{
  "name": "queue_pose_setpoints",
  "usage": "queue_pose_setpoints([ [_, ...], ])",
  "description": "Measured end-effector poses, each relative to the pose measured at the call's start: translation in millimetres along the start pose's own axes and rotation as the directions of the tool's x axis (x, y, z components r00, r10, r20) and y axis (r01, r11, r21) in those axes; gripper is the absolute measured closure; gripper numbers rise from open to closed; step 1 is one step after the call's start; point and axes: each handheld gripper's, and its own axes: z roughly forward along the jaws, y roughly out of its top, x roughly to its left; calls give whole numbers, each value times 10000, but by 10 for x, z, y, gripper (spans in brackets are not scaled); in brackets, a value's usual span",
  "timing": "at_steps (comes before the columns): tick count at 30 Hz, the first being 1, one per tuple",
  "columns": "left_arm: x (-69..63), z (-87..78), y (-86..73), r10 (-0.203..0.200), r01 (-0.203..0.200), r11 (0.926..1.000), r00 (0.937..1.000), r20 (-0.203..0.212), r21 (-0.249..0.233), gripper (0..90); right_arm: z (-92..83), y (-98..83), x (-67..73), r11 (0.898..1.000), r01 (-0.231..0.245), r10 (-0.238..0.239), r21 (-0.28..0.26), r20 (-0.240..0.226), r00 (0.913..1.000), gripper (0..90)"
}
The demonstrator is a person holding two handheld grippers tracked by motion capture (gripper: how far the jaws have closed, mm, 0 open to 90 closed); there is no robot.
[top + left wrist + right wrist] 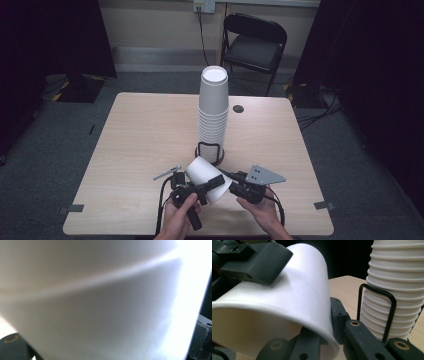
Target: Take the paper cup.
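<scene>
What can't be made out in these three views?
- Left gripper view: the white paper cup sits so close it blurs and hides the table behind it.
- High view: the base of the tall stack of white paper cups is partly screened by the black wire holder.
- Right gripper view: the stack's top is cut off by the upper edge.
- Right gripper: the pad contact on the rim is hidden by the cup wall.

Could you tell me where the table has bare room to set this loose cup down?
The table is bare left of the cup stack, and on the right from the stack to the table's edge. The near middle is crowded: both grippers grip the loose cup in front of the wire holder.
</scene>
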Motion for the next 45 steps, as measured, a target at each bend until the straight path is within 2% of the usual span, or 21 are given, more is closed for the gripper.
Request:
queue_pose_setpoints([
  [4,12,-19,6,34,-35,10000,10000,85,87,77,1,4,4,10000,-4,4,23,-62,10000,862],
  [7,34,-28,31,-118,111,9997,9995,301,229,82,0,3,-11,10000,-77,78,55,-59,10000,862],
  [13,66,-94,45,-456,447,9987,9983,370,242,89,-1,-3,-9,9997,-215,214,102,145,9997,863],
  [16,57,-154,81,-194,191,9998,9994,270,109,82,-36,1,-63,9989,-479,478,16,220,9986,863],
  [18,57,-185,122,224,-224,9997,9997,-31,54,72,-45,1,-76,9986,-526,526,2,243,9983,863],
  [19,59,-203,152,610,-608,9981,9978,-253,89,31,-50,3,-71,9991,-394,391,152,208,9990,863],
  [20,59,-203,152,610,-608,9981,9978,-253,89,25,-46,1,-65,9990,-381,376,226,204,9991,863],
  [22,60,-240,188,948,-944,9954,9951,-272,165,58,-35,-9,-61,9986,-430,426,296,153,9990,863],
  [26,97,-306,232,1158,-1161,9932,9917,-564,-13,68,-54,-1,-90,9970,-483,478,601,93,9988,862],
  [28,108,-318,256,1087,-1095,9940,9916,-701,-72,63,-62,0,-95,9966,-511,503,647,142,9986,862],
  [29,131,-350,304,1270,-1297,9913,9876,-926,-238,66,-82,7,-117,9947,-573,556,853,217,9982,862],
  [30,131,-350,304,1270,-1297,9913,9876,-926,-238,68,-82,7,-117,9947,-573,556,853,217,9982,862],
  [31,142,-363,330,1406,-1437,9892,9856,-938,-272,70,-96,15,-134,9896,-652,617,1282,315,9976,862],
  [33,145,-374,355,1591,-1637,9857,9822,-996,-392,86,-98,15,-137,9882,-709,675,1359,291,9973,862],
  [34,147,-382,370,1848,-1899,9810,9770,-1064,-404,86,-100,17,-140,9865,-726,688,1466,307,9972,862],
  [35,146,-388,381,1961,-2023,9783,9740,-1137,-452,149,-95,22,-149,9821,-760,728,1722,247,9970,862],
  [36,153,-394,393,2066,-2122,9762,9726,-1067,-443,149,-95,22,-149,9821,-760,728,1722,247,9970,862],
  [38,149,-409,426,2379,-2466,9682,9599,-1481,-431,143,-90,25,-156,9772,-900,873,1924,226,9959,862],
  [40,161,-440,457,2670,-2752,9609,9503,-1599,-312,156,-86,28,-170,9718,-1038,1014,2118,224,9946,862],
  [44,165,-463,506,2915,-2965,9550,9437,-1563,-92,163,-74,14,-199,9532,-1323,1288,2720,307,9912,862],
  [45,157,-462,521,3307,-3336,9427,9309,-1550,74,163,-62,12,-194,9419,-1317,1303,3091,254,9912,862],
])
